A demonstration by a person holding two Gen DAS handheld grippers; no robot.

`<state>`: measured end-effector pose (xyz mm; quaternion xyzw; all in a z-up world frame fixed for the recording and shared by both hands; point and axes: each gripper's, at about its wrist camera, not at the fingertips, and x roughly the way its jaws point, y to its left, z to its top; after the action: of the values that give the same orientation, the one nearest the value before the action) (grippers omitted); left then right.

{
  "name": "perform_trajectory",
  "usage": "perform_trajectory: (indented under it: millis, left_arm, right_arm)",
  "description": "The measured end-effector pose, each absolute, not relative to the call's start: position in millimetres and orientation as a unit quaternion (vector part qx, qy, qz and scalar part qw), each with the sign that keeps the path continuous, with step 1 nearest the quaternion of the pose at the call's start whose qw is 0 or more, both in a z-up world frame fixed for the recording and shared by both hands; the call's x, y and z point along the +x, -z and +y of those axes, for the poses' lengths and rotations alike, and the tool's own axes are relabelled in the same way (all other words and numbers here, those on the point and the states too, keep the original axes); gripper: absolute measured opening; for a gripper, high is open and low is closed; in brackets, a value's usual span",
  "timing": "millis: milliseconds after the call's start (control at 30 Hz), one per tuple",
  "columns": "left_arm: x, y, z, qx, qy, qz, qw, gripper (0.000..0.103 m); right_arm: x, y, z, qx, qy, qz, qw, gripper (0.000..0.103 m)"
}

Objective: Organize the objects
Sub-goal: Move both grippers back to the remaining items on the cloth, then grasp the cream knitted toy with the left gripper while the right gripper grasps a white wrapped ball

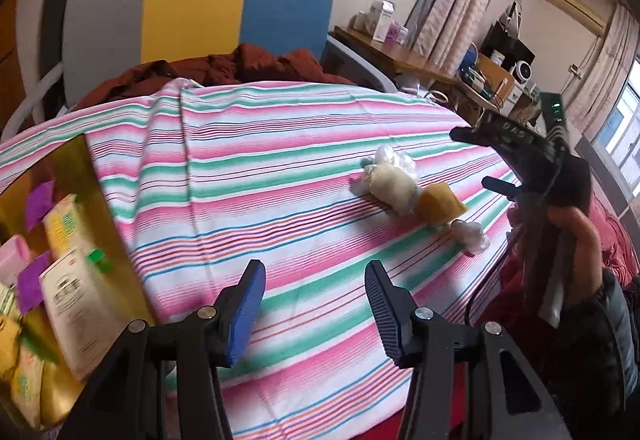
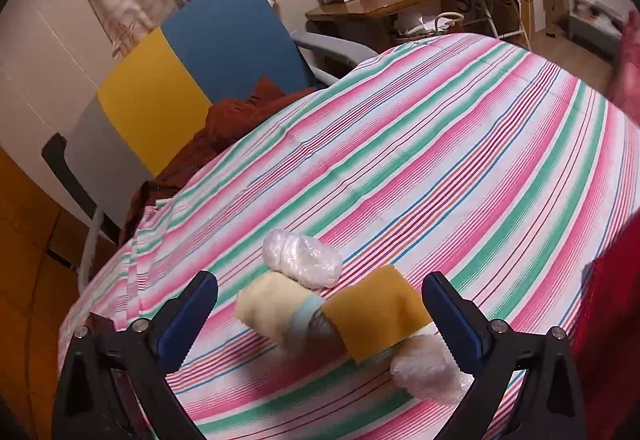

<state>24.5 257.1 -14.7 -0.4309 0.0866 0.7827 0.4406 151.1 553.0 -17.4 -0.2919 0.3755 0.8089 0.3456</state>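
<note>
A small cluster lies on the striped tablecloth [image 1: 280,168]: a cream roll [image 2: 276,306], an ochre wrapped piece [image 2: 378,314] and two clear plastic bundles [image 2: 304,258] [image 2: 428,370]. In the left wrist view the cluster shows at the right: the cream roll [image 1: 390,186], the ochre piece [image 1: 438,206]. My right gripper [image 2: 320,304] is open with its jaws either side of the cluster, just above it; it also shows in the left wrist view [image 1: 476,160]. My left gripper [image 1: 314,284] is open and empty over bare cloth.
A yellow tray [image 1: 92,192] with packets, purple wrappers and a pink box sits at the left table edge. A grey, yellow and blue chair [image 1: 192,8] with a rust-brown garment [image 1: 224,70] stands behind the table. A cluttered desk [image 2: 384,4] is further back.
</note>
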Motion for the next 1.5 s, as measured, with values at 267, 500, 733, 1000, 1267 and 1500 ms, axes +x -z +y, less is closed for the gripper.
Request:
perform_trajectory:
  millis: [267,500,733,1000,1267,1500]
  left_arm:
    - [10,38,312,-0.48,-0.746,0.074,0.456,0.051]
    - [5,56,368,-0.517,-0.719,0.052,0.461,0.047]
    - [-6,70,413,-0.561,-0.699,0.015,0.443,0.047]
    - [-18,84,450,-0.587,-0.695,-0.007,0.416,0.053]
    - [-26,94,482,-0.584,-0.702,0.029,0.407,0.058]
    - [-15,96,488,-0.55,-0.692,0.081,0.46,0.051]
  right_arm:
    - [167,10,557,-0.25,-0.81,0.392,0.358,0.103]
    - [183,10,567,-0.218,-0.8,0.424,0.364,0.103]
    - [178,11,568,-0.222,-0.804,0.425,0.351,0.103]
    - [179,15,571,-0.216,-0.804,0.442,0.334,0.103]
    - [181,18,573,-0.213,-0.801,0.455,0.327,0.103]
    - [181,21,577,-0.219,-0.795,0.459,0.33,0.103]
